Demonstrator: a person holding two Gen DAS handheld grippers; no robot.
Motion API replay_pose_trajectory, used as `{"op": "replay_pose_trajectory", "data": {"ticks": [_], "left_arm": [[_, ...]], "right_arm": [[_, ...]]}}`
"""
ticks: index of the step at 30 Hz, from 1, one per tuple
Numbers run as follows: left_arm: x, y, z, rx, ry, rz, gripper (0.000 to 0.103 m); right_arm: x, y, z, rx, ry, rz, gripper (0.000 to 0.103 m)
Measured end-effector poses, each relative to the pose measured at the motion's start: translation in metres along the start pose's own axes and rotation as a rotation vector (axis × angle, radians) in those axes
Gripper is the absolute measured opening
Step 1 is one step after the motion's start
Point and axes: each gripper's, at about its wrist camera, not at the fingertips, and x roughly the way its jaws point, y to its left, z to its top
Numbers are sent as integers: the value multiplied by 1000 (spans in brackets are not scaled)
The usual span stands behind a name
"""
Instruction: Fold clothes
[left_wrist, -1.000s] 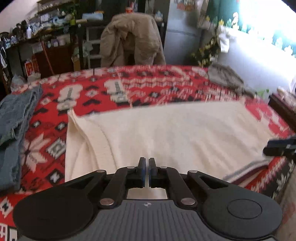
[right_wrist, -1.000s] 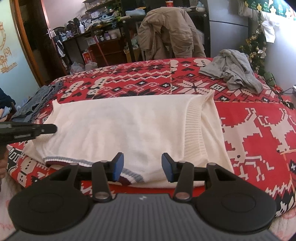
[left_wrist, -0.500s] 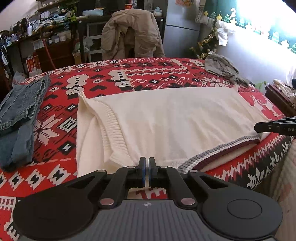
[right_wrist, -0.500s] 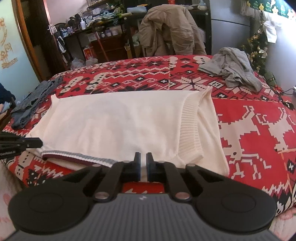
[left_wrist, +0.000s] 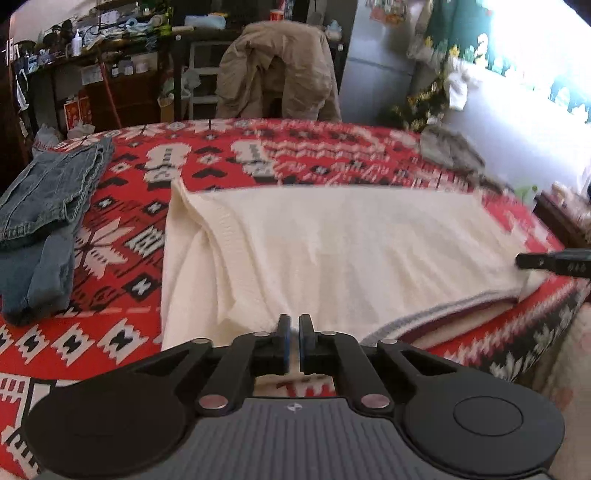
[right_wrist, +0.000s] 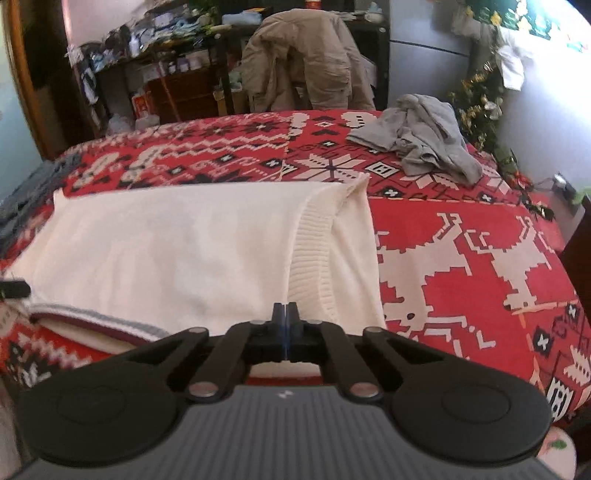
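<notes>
- Sweater (left_wrist: 332, 251), cream knit with a grey and dark red striped band along one edge, lies spread flat across the near part of a bed covered by a red blanket (left_wrist: 306, 155) with white and black winter patterns.
- Left gripper (left_wrist: 294, 325) sits at the sweater's near edge with its jaws pinched together on the knit; a thin strip of cream fabric shows between the blue pads.
- Right gripper (right_wrist: 285, 314) is at the near edge too, beside the ribbed hem, jaws pressed fully together; the sweater's edge runs under its fingertips, and it looks clamped on the fabric.
- In the left wrist view the tip of the other gripper pokes in from the right edge, just at the sweater's far corner.
- Jeans (left_wrist: 48, 218) lie folded on the blanket to the left of the sweater, apart from it.
- Grey garment (right_wrist: 417, 140) lies crumpled on the far right part of the blanket, well apart from the sweater.
- Beige jacket (right_wrist: 306, 59) hangs over a chair behind the bed, with cluttered shelves to its left.
</notes>
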Motion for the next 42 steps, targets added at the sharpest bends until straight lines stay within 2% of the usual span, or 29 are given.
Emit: {"op": "replay_pose_trajectory", "data": {"ticks": [5, 8, 10, 11, 16, 18, 20, 22, 27, 31, 33, 36, 38, 40, 42], "left_arm": [[12, -2, 24, -38, -64, -56, 5], [32, -1, 31, -42, -46, -33, 5], [39, 4, 27, -40, -24, 9, 5], [39, 8, 24, -37, -21, 27, 5], [24, 26, 13, -80, -25, 13, 3], [22, 26, 18, -108, -21, 26, 2], [20, 27, 26, -148, -47, 5, 3], [25, 28, 39, -166, -70, -31, 3], [62, 24, 60, -107, -39, 21, 3], [64, 36, 51, -87, -35, 41, 3], [59, 43, 47, -103, -34, 25, 3], [53, 43, 51, -132, -26, 40, 2], [52, 46, 58, -176, -47, 18, 3], [59, 47, 68, -183, -57, 15, 3], [69, 45, 78, -157, -56, 32, 3]], "right_arm": [[9, 23, 12, -54, -25, 60, 3], [24, 41, 20, -79, -37, 87, 4], [34, 48, 23, -90, -30, 71, 4], [38, 45, 22, -92, -22, 53, 4], [36, 15, 13, -82, -28, -31, 0], [35, 3, 15, -46, -16, -23, 0], [34, 1, 21, -20, -19, -17, 0], [35, 7, 29, -31, -42, -10, 5], [63, 25, 53, -45, -47, 19, 6], [73, 15, 52, -63, -35, -39, 2], [73, 5, 49, -79, -37, -81, 0], [66, -9, 48, -34, -29, -68, 0], [65, -7, 54, -42, -30, -81, 0], [68, -5, 62, -19, -49, -56, 6], [75, 0, 72, -3, -59, -26, 7]]}}
